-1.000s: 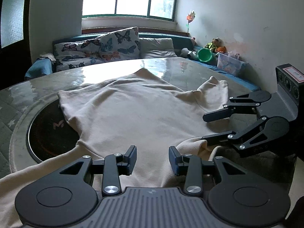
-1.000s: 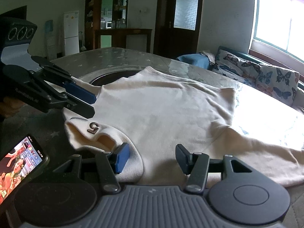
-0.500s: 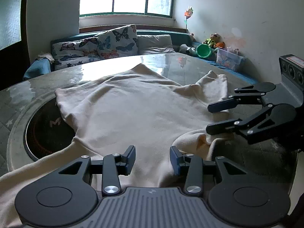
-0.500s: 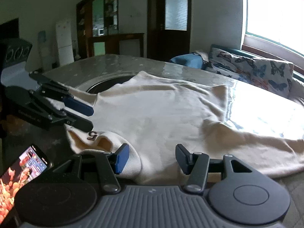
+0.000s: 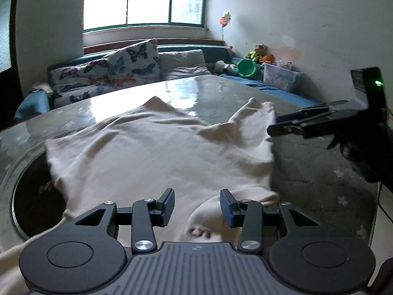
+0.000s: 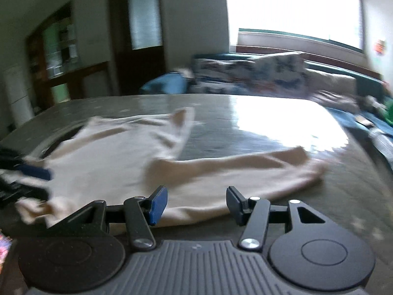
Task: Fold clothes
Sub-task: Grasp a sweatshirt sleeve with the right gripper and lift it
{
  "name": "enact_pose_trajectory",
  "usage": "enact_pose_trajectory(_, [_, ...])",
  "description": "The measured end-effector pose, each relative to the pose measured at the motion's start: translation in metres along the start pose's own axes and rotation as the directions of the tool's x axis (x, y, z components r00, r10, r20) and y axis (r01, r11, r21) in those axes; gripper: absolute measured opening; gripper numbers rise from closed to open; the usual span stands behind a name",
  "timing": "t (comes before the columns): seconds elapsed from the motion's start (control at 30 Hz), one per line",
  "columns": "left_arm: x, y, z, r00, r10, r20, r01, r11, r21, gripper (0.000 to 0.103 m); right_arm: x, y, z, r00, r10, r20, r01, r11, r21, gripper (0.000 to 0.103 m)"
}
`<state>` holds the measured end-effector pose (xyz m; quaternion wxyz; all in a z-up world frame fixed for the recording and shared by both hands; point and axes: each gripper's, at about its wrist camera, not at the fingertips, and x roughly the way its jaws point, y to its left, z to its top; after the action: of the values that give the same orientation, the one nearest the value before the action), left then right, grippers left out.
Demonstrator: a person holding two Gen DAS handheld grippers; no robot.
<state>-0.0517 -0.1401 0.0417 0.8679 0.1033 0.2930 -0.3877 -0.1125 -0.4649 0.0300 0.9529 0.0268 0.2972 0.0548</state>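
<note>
the cream sweatshirt [image 5: 157, 152] lay spread across the glossy table [image 5: 211, 86], its body filling the middle of the left wrist view and one corner draped over the dark round inset [image 5: 32, 189] at 9 o'clock. a rumpled fold of the cloth with a small dark mark sat at 6 o'clock, just ahead of the left gripper [image 5: 197, 205]. that gripper's jaws stood wide apart with only cloth lying beneath the gap, nothing pinched between the blue pads [image 5: 169, 202].

at 3 o'clock in the same view the right gripper [image 5: 292, 125] hung side-on above the table, near the sweatshirt's right edge; from this angle its fingers overlapped, so their spacing could not be told there. the right wrist view, though blurred, showed its jaws clearly parted and empty, the right gripper [image 6: 196, 202] sitting above the near edge of a long sleeve [image 6: 235, 172] that ran out toward 3 o'clock. the sweatshirt's body [image 6: 115, 147] lay at 10 o'clock in that view, and the left gripper's blue pad [image 6: 34, 173] showed at 9 o'clock. a sofa with butterfly cushions [image 5: 110, 71] stood beyond the table at 11 o'clock.
</note>
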Motion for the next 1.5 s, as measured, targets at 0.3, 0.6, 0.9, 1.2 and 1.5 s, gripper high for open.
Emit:
enact_pose_trajectory(0.3, [0.025, -0.027, 0.017, 0.998, -0.062, -0.019, 0.063, 0.995, 0.076, 0.045, 0.034, -0.077, 0.011, 0.978, -0.205, -0.049, 0.211, 0.957, 0.2, 0.047])
enact_pose_trajectory(0.6, [0.042, -0.046, 0.024, 0.992, -0.121, -0.039, 0.125, 0.986, 0.113, 0.045, 0.062, -0.111, 0.013, 0.957, -0.275, -0.089, 0.289, 0.897, 0.335, 0.03])
enact_pose_trajectory(0.9, [0.059, -0.063, 0.029, 0.983, -0.175, -0.052, 0.18, 0.974, 0.139, 0.046, 0.048, -0.125, 0.008, 0.969, -0.244, -0.021, 0.23, 0.873, 0.429, 0.004])
enact_pose_trajectory(1.2, [0.076, -0.079, 0.03, 0.972, -0.223, -0.077, 0.232, 0.962, 0.147, 0.055, 0.002, -0.132, 0.033, 0.977, -0.172, 0.129, 0.087, 0.866, 0.492, 0.004])
enact_pose_trajectory(1.5, [0.053, -0.066, 0.036, 0.976, -0.217, -0.013, 0.216, 0.967, 0.132, 0.06, -0.022, -0.087, 0.071, 0.97, -0.051, 0.237, -0.047, 0.92, 0.389, 0.004])
